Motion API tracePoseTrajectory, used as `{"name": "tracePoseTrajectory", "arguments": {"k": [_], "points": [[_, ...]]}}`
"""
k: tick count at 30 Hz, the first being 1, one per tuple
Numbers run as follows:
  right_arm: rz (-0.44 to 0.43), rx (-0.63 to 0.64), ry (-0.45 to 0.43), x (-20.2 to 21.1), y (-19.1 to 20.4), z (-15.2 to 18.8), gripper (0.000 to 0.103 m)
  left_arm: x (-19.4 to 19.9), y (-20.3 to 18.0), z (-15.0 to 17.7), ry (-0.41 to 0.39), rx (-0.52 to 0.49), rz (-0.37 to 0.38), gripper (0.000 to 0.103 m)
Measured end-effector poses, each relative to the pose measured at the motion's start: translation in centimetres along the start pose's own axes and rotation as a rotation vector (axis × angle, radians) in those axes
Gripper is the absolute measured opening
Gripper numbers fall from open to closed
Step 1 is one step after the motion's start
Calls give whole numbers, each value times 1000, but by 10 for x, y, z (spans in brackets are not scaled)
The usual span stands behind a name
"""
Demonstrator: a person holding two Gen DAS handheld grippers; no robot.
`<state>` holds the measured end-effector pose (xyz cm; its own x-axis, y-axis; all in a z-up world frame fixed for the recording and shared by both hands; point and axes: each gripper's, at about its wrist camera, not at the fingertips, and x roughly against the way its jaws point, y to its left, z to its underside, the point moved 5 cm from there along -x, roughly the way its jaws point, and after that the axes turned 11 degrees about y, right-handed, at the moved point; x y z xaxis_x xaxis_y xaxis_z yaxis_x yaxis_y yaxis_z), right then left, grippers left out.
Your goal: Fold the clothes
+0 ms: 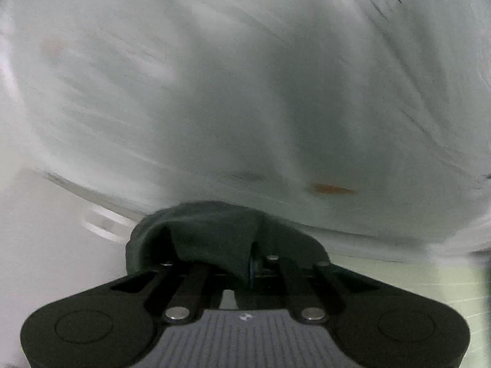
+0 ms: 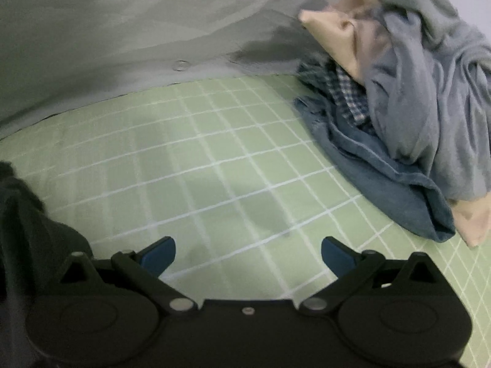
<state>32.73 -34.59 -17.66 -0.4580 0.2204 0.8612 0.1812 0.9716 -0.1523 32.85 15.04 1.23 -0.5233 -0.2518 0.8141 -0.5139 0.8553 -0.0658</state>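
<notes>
Left wrist view: the left gripper (image 1: 245,263) is pinching a fold of dark cloth (image 1: 221,233), which is bunching over the closed jaws and hiding the fingertips. Beyond the cloth, a pale grey surface (image 1: 245,92) is filling the view, heavily blurred; a small orange mark (image 1: 331,188) is showing on it just past the cloth.

Right wrist view: the right gripper (image 2: 248,254) is hanging spread above the green gridded mat (image 2: 214,159), its blue fingertips (image 2: 159,254) standing well apart with nothing between them. The dark cloth (image 2: 27,230) is lying at the mat's near left edge. A pile of clothes (image 2: 399,107) is sitting on the mat's far right, grey over blue, checked and beige pieces. Past the mat's far edge, grey fabric (image 2: 122,30) is rising.
</notes>
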Motion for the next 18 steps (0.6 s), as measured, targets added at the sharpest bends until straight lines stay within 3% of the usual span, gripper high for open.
{"name": "tracePoseTrajectory", "arguments": {"k": [2, 4, 5, 7, 9, 10, 13, 17, 18], "points": [[0, 26, -10, 11, 12, 8, 102, 20, 46, 8, -55, -9, -100, 6], [15, 30, -32, 23, 24, 15, 102, 8, 105, 36, -3, 56, -165, 10], [15, 28, -38, 30, 30, 18, 102, -3, 133, 53, 61, 126, -166, 12], [-8, 12, -48, 45, 42, 26, 102, -21, 179, 84, 164, 260, -153, 20], [-37, 10, -61, 62, 57, 36, 102, -36, 215, 115, 230, 378, -82, 29], [-48, 19, -63, 69, 65, 42, 102, -38, 226, 127, 242, 404, -61, 42], [-50, 63, -33, 80, 89, 60, 102, -39, 248, 151, 229, 461, -8, 68], [-66, 104, -2, 90, 117, 75, 102, -41, 259, 157, 215, 513, 67, 66], [-66, 117, 0, 93, 123, 77, 102, -40, 260, 159, 214, 511, 80, 50]]}}
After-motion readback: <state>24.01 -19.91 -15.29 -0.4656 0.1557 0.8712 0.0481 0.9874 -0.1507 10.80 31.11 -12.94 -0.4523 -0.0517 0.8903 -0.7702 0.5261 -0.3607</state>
